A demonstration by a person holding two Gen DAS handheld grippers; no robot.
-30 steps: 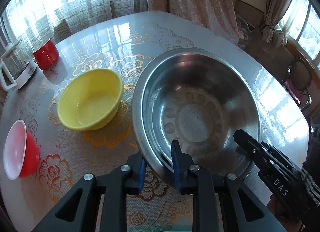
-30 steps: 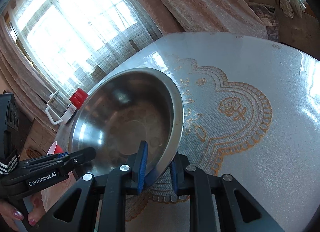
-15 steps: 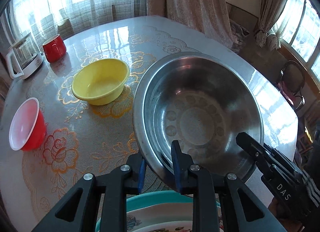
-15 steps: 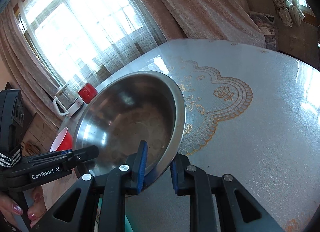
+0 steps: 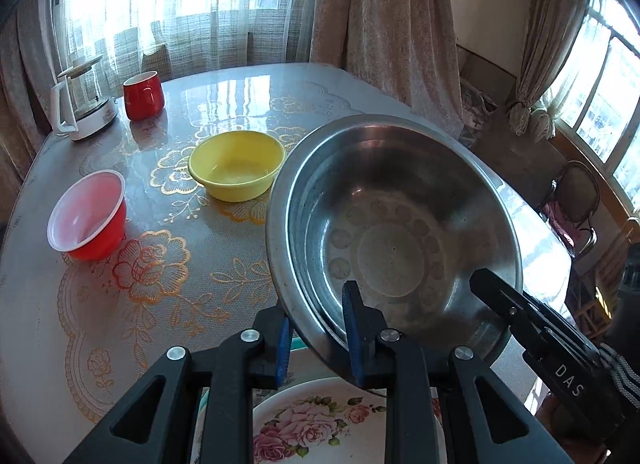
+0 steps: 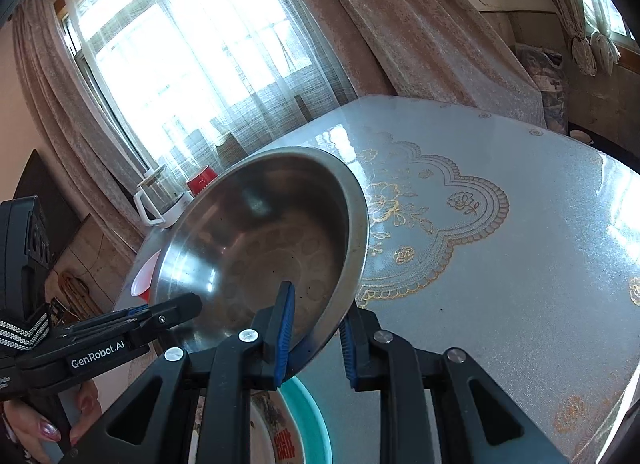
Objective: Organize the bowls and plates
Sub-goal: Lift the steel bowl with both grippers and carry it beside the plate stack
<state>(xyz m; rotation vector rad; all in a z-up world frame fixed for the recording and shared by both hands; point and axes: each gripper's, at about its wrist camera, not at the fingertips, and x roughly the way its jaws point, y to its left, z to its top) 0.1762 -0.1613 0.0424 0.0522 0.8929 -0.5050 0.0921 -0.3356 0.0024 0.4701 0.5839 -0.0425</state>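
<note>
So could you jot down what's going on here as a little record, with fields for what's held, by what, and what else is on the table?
held item: steel basin, tilted, lifted off the table
left gripper: shut on the basin's near rim
right gripper: shut on the rim, further along
beneath the basin: floral plate on a teal dish
on the table: yellow bowl, red bowl with white inside, red mug, glass jug
</note>
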